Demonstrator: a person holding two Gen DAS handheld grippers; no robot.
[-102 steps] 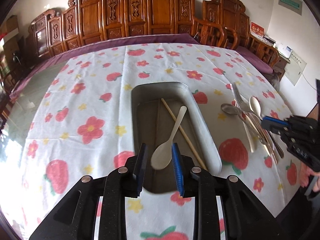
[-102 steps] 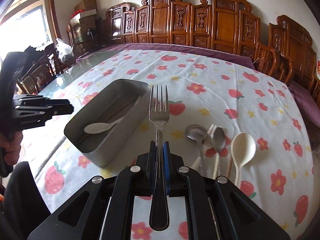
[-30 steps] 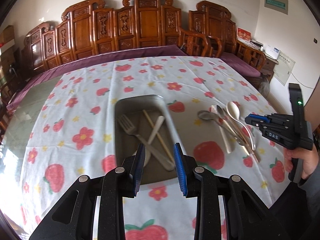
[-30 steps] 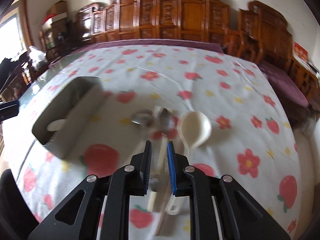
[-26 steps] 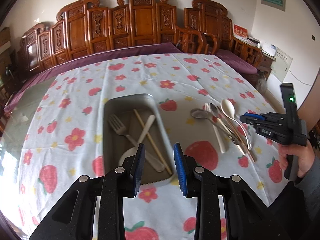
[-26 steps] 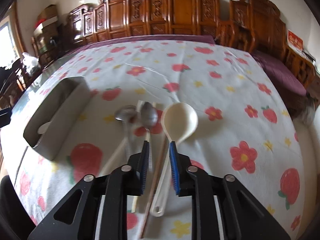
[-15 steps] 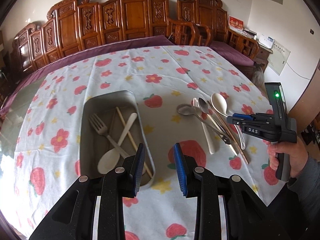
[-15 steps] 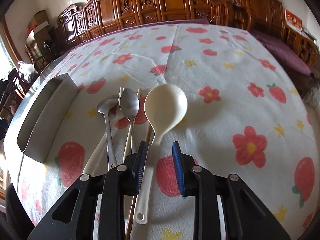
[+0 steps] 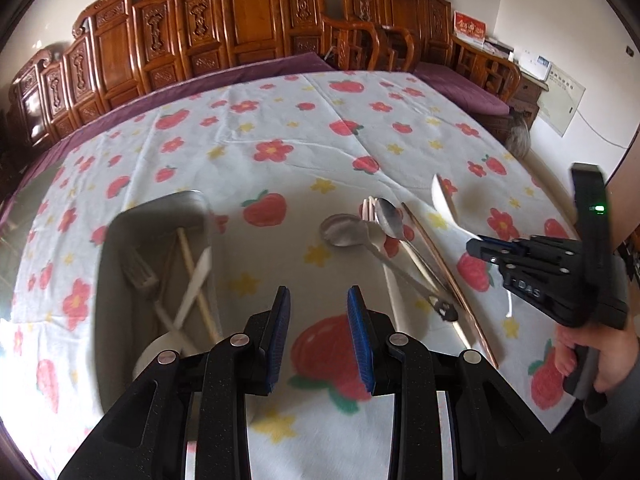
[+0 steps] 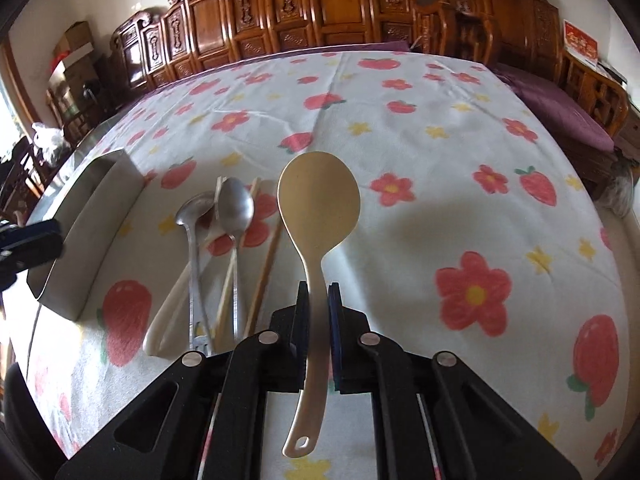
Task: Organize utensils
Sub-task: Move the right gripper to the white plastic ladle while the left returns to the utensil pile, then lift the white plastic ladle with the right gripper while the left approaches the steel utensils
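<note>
The right tongs (image 10: 318, 300) have just squeezed shut on one smooth cream plastic spoon (image 10: 318, 204), two shiny metal spoons (image 10: 236, 206) at nine o'clock, while the left tongs (image 9: 319, 312) gape empty.

The black plastic right gripper (image 9: 478, 246) is showing raised letters on its side that look like "DAS". A red card (image 9: 469, 29) and white papers (image 9: 560, 98) by the wall are carrying writing too small to read.
</note>
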